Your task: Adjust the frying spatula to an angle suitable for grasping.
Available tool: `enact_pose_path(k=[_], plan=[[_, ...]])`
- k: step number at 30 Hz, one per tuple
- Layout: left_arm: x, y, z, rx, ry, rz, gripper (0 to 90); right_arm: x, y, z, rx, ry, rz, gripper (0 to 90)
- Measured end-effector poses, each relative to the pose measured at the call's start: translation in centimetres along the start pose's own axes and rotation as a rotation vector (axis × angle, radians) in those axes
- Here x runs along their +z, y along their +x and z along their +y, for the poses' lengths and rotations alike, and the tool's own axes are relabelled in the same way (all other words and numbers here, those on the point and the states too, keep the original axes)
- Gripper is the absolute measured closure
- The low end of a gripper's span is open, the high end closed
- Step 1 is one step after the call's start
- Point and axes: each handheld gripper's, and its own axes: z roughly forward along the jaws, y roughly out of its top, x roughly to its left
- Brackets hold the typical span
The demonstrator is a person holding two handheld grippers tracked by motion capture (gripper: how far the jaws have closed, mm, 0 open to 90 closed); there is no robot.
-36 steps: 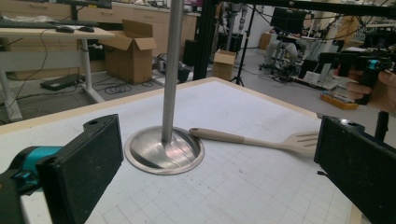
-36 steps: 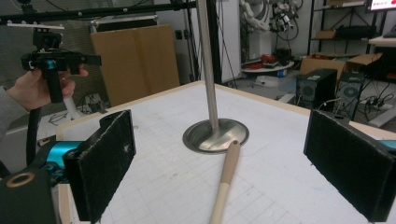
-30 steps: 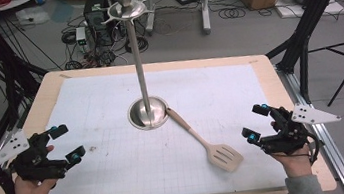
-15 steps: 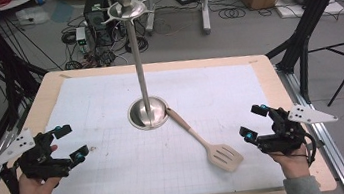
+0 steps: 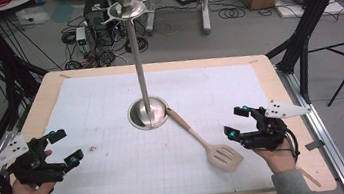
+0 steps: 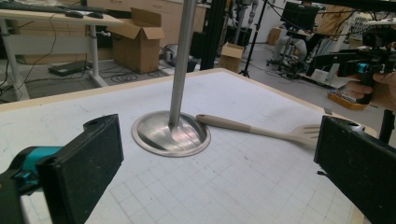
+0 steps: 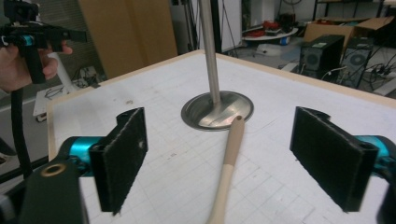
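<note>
A workshop floor with cables, boxes and black tripod legs surrounds the wooden tabletop point(image 5: 280, 88), which is covered by a white gridded sheet point(image 5: 111, 110). Near the middle of the sheet stands a metal stand point(image 5: 140, 71), a thin upright pole on a round dish-like base. The wooden spatula point(image 5: 206, 140) lies flat on the sheet, on the right of this base. Its long axis runs diagonally: the handle end points up and left and touches the rim of the base, and the slotted blade points down and right, toward the person's side. The right gripper point(image 5: 238, 121) is just beside the blade, a little apart from it, and its fingers have just been closing a bit but are wide apart with nothing pressed between them; in the right gripper view the spatula point(image 7: 229, 168) handle runs between the two fingers toward the stand point(image 7: 212, 65). The left gripper point(image 5: 65, 146) is at the left edge of the sheet, well apart from the spatula, fingers apart and empty
</note>
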Motion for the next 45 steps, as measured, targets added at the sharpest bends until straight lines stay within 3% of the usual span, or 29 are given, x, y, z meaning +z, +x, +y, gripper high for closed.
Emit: enact_pose_path(k=[3, 6, 15, 20, 23, 24, 30, 34, 45], plan=[[-0.2, 0.0, -0.1, -0.005, 0.001, 0.004, 1.8, 0.6, -0.1, -0.1, -0.003, 0.012, 0.0, 22.1], [-0.7, 0.1, -0.2, -0.007, 0.004, 0.009, 1.8, 1.7, -0.3, -0.3, -0.022, 0.063, -0.014, 25.7], [-1.1, 0.1, -0.4, -0.009, 0.012, 0.02, 1.7, 3.3, -0.5, -1.0, -0.043, 0.114, 0.005, 38.0], [-1.3, 0.1, -0.6, -0.012, 0.016, 0.025, 1.7, 4.1, -0.5, -1.2, -0.085, 0.122, 0.058, 50.8], [-1.3, 0.1, -0.7, -0.014, 0.019, 0.026, 1.8, 4.4, -0.6, -1.3, -0.091, 0.124, 0.065, 55.6], [-1.2, 0.1, -0.7, -0.017, 0.02, 0.025, 1.8, 4.5, -0.7, -1.3, -0.095, 0.127, 0.072, 61.1], [-1.2, 0.2, -0.9, -0.02, 0.032, 0.031, 1.8, 5.2, -1.1, -1.5, -0.088, 0.146, 0.065, 76.4], [-1.4, 0.1, -1.0, -0.022, 0.033, 0.034, 1.8, 5.6, -1.4, -1.7, -0.05, 0.158, 0.072, 85.2], [-1.9, 0.1, -1.3, -0.026, 0.043, 0.047, 1.8, 7.5, -1.6, -2.4, -0.09, 0.251, 0.084, 89.4]])
